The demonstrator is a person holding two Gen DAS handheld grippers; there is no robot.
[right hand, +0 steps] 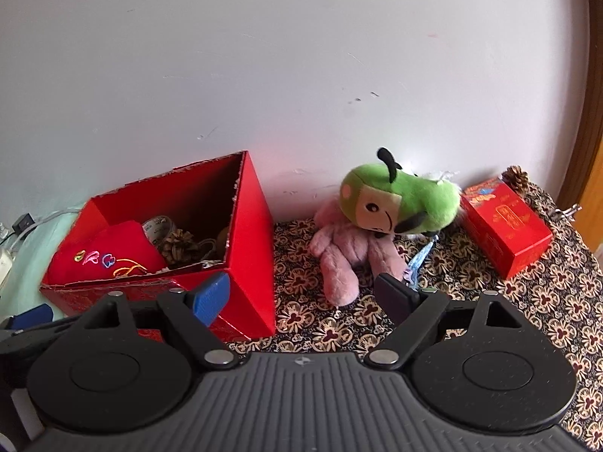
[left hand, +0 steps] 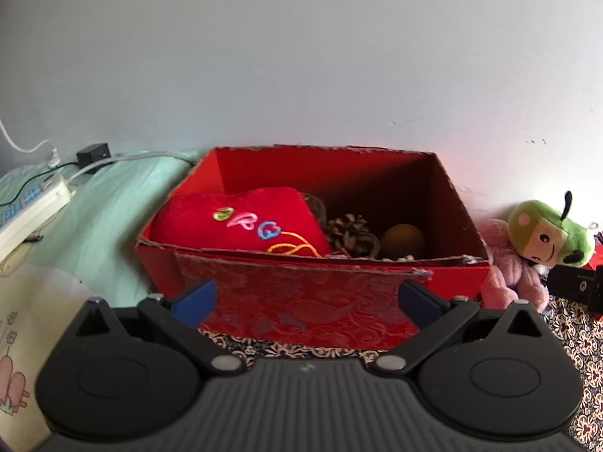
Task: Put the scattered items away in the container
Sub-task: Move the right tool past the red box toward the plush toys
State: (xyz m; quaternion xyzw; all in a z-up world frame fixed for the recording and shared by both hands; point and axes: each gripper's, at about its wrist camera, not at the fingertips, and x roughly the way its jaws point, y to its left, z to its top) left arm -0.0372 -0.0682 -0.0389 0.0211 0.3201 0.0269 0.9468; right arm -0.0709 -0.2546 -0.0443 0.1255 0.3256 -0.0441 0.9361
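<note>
- Far left in your left view, a white power strip (left hand: 32,203) lies on the pale green sheet (left hand: 109,218), with a black adapter (left hand: 93,151) and its cables behind it by the wall
- Your left gripper (left hand: 307,299) has its jaws spread wide and holds nothing; the blue pads (left hand: 196,299) sit just in front of the box's patterned front face
- The red box (left hand: 444,282) stands open against the wall, straddling the green sheet and the flowered cloth (left hand: 580,342)
- Inside the box, left to right: a red cushion (left hand: 241,222) with coloured embroidery, a pine cone (left hand: 348,235) touching it, then a brown ball (left hand: 402,240) near the right wall; something clear shows behind the cushion, too hidden to name
- Your right gripper (right hand: 303,297) is also wide open and empty, its left pad level with the box's near corner, its right pad in front of the toy's leg
- The plush toy (right hand: 380,207), green head on a pink body, sits outside the box, just right of it, leaning on the wall with its legs on the flowered cloth
- A bluish strip (right hand: 422,256) lies beside the toy's leg; you cannot tell what it is
- A small red carton (right hand: 505,226) lies on the cloth right of the toy, close to its head
- A second pine cone (right hand: 517,177) sits behind that carton by the wall, well apart from the box
</note>
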